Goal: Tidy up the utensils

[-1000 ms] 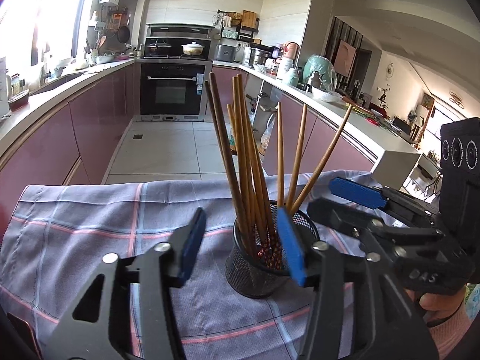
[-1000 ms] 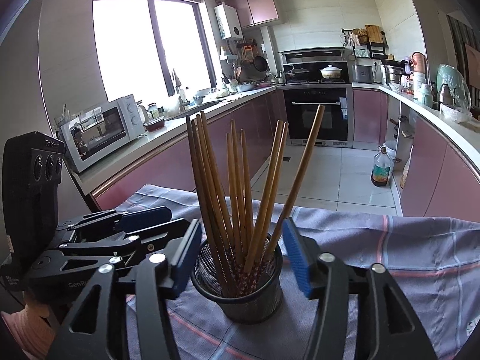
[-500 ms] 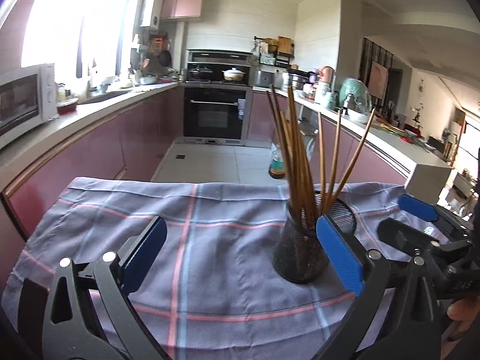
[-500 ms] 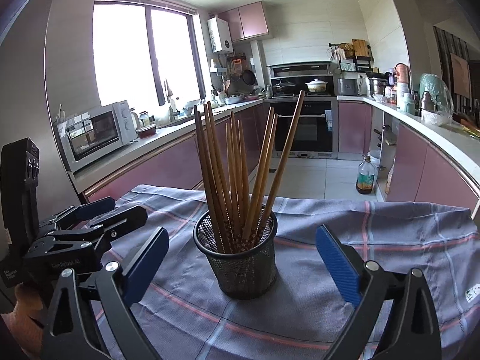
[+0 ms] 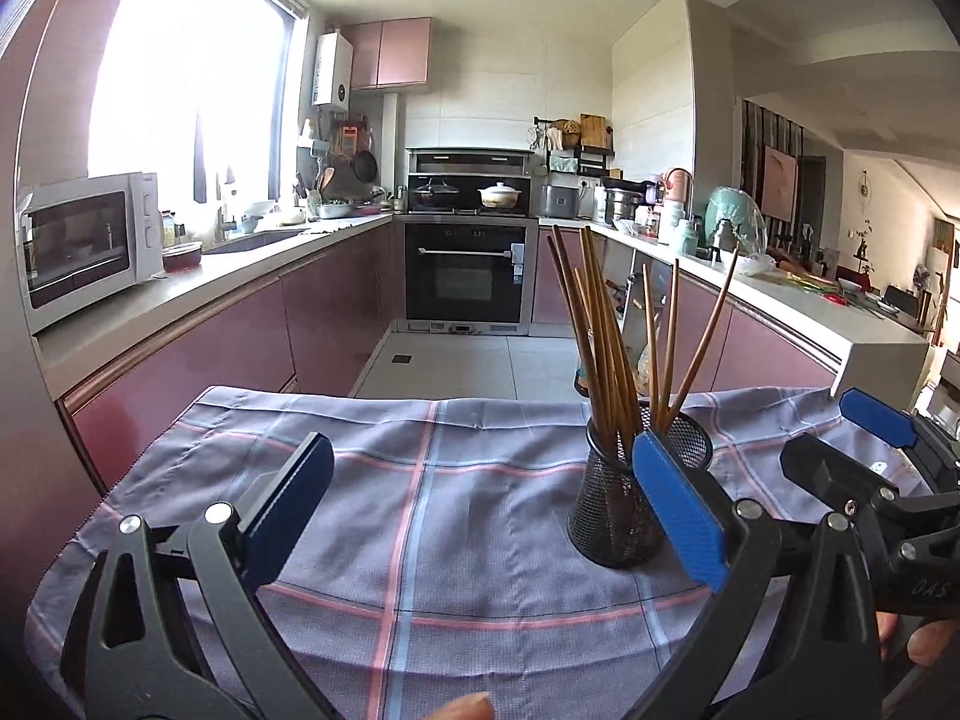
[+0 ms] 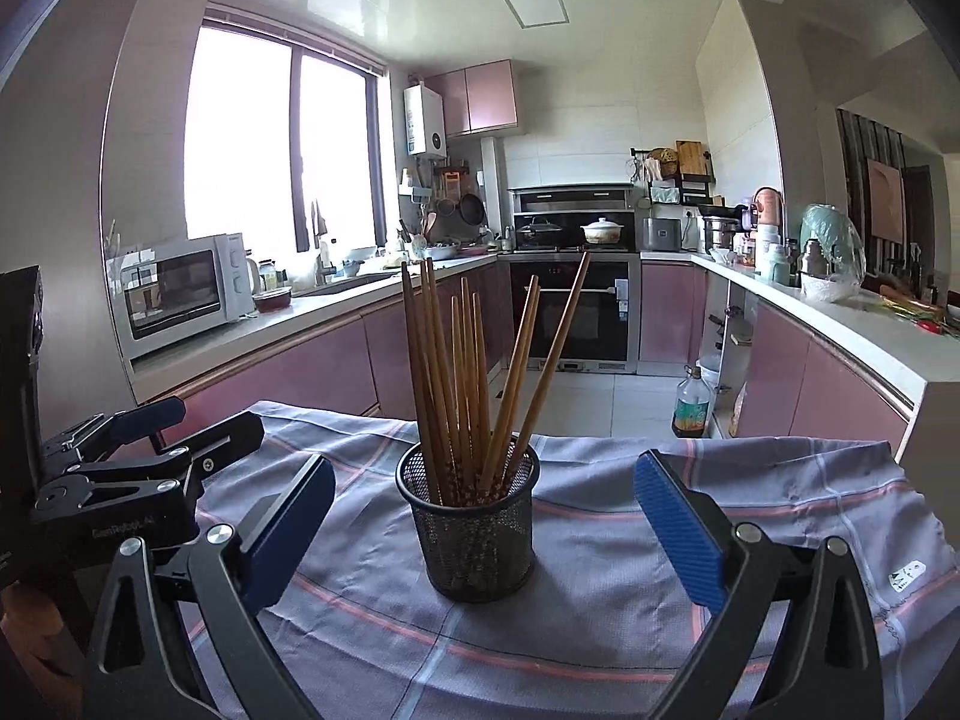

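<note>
A black mesh cup stands upright on a checked grey-blue cloth and holds several brown wooden chopsticks. My right gripper is open and empty, its blue pads wide on either side of the cup, pulled back from it. My left gripper is open and empty; the cup sits behind its right pad, with the chopsticks fanning upward. The other gripper shows at each view's edge.
The cloth covers a table whose far edge faces the kitchen floor. Pink cabinets and counters run along both sides, with a microwave at left and an oven at the back. An oil bottle stands on the floor.
Both grippers have opened wide and drawn back from the mesh cup. The left gripper has shifted left, so the cup now sits off to its right. The cup stays on the cloth.
</note>
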